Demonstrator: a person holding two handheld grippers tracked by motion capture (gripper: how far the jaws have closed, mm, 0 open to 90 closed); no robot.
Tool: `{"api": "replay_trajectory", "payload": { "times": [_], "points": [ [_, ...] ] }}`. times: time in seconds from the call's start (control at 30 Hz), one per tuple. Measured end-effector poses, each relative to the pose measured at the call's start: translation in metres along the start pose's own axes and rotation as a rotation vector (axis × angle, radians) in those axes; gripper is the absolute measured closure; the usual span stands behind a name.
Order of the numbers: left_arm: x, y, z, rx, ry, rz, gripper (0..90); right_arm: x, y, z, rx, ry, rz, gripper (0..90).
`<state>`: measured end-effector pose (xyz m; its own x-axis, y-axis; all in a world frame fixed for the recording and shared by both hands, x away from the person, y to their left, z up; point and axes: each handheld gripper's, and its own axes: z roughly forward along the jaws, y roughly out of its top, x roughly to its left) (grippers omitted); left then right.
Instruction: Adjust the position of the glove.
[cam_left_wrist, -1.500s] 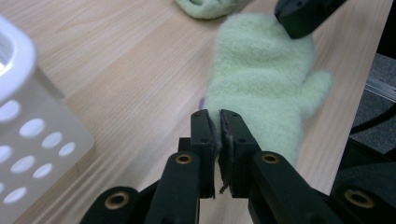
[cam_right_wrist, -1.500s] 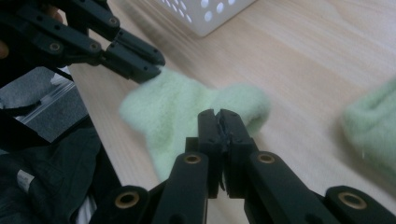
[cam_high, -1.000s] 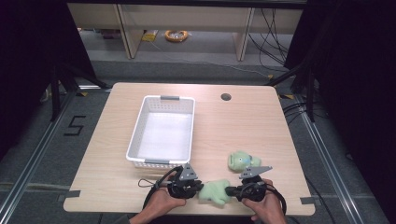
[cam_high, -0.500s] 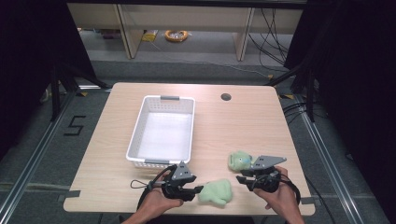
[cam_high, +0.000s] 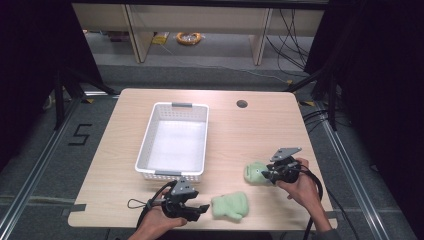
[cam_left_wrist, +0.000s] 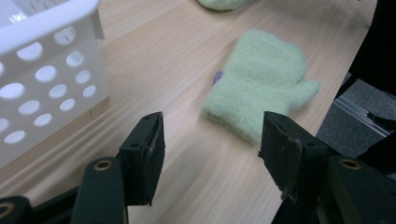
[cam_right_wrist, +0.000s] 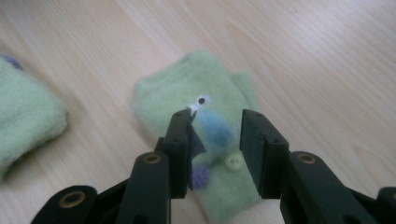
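A plain green mitten lies flat near the table's front edge, thumb toward the edge. My left gripper sits just left of it. Its jaws have just been opening and stand open with only bare wood between them; the mitten lies a little ahead. A second green mitten with an eye, a blue nose and a button lies further right. My right gripper hovers over it. Its jaws have just been opening, and they straddle the blue nose without pinching it.
A white perforated basket stands on the left half of the table, its corner close to my left gripper. A round cable hole is at the back. The table's right and front edges are near both hands.
Both grippers were together at the front mitten. The right one has swung right and back to the second mitten, the left has drawn back slightly, and both jaws have widened.
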<state>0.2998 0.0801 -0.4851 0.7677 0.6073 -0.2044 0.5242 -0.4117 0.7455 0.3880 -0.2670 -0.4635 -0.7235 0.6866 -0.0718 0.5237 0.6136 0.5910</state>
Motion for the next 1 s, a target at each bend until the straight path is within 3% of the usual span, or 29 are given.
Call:
{"api": "replay_trajectory", "payload": {
  "times": [0.07, 0.2, 0.23, 0.27, 0.33, 0.37, 0.53, 0.6, 0.63, 0.67, 0.7, 0.77, 0.8, 0.83, 0.87, 0.9, 0.97, 1.0],
  "points": [
    [0.002, 0.0, -0.001, 0.019, -0.001, 0.019, 39.5, 0.0, 0.002, 0.003, 0.011, 0.004, -0.008, 64.6],
    [0.0, -0.002, 0.0, 0.01, 0.001, 0.002, 39.5, 0.0, 0.005, 0.006, 0.022, 0.001, -0.024, 64.9],
    [0.0, -0.002, 0.001, 0.003, -0.001, -0.003, 39.6, -0.002, 0.006, 0.006, 0.045, -0.003, -0.033, 64.8],
    [0.001, -0.001, 0.0, 0.018, 0.006, 0.015, 39.5, -0.002, 0.006, 0.007, 0.035, 0.002, -0.023, 64.8],
    [0.001, -0.001, -0.001, 0.023, -0.001, 0.024, 39.5, -0.005, 0.007, 0.01, 0.046, 0.01, -0.05, 64.3],
    [0.0, -0.001, 0.0, 0.003, 0.0, 0.001, 39.6, -0.004, 0.008, 0.011, 0.074, 0.019, -0.037, 63.9],
    [0.0, -0.002, 0.001, 0.004, -0.001, -0.003, 39.5, -0.003, 0.009, 0.023, 0.119, 0.015, -0.048, 62.6],
    [-0.001, -0.002, 0.002, 0.01, -0.004, -0.009, 39.3, -0.005, 0.008, 0.029, 0.116, 0.033, -0.08, 73.5],
    [-0.001, -0.002, 0.002, 0.01, -0.004, -0.009, 39.2, -0.005, 0.008, 0.029, 0.116, 0.033, -0.08, 73.5],
    [-0.001, -0.003, 0.003, 0.012, -0.006, -0.021, 39.2, -0.005, 0.008, 0.029, 0.12, 0.049, -0.07, 82.7],
    [0.001, -0.003, 0.003, 0.016, -0.003, 0.002, 39.2, -0.003, 0.008, 0.028, 0.127, 0.041, -0.049, 84.5],
    [0.0, -0.003, 0.002, 0.016, 0.002, 0.001, 39.3, -0.004, 0.009, 0.028, 0.112, 0.04, -0.068, 86.5],
    [0.001, -0.002, 0.001, 0.021, 0.004, 0.008, 39.4, -0.001, 0.01, 0.025, 0.114, 0.033, -0.034, 86.9],
    [0.001, -0.002, 0.001, 0.021, 0.004, 0.008, 39.5, -0.001, 0.01, 0.025, 0.114, 0.033, -0.034, 86.9],
    [0.0, -0.002, 0.001, 0.014, 0.003, 0.005, 39.5, 0.001, 0.011, 0.022, 0.099, 0.026, -0.006, 87.1],
    [0.0, -0.001, 0.001, 0.004, -0.001, 0.003, 40.0, 0.003, 0.014, 0.014, 0.063, 0.041, -0.003, 87.1],
    [0.0, 0.0, 0.0, 0.004, 0.0, 0.007, 40.2, 0.006, 0.015, 0.012, 0.055, 0.038, -0.007, 87.1],
    [-0.001, 0.0, 0.0, -0.009, -0.004, -0.002, 40.4, 0.013, 0.017, 0.003, 0.009, 0.044, -0.004, 87.1]
  ]
}}
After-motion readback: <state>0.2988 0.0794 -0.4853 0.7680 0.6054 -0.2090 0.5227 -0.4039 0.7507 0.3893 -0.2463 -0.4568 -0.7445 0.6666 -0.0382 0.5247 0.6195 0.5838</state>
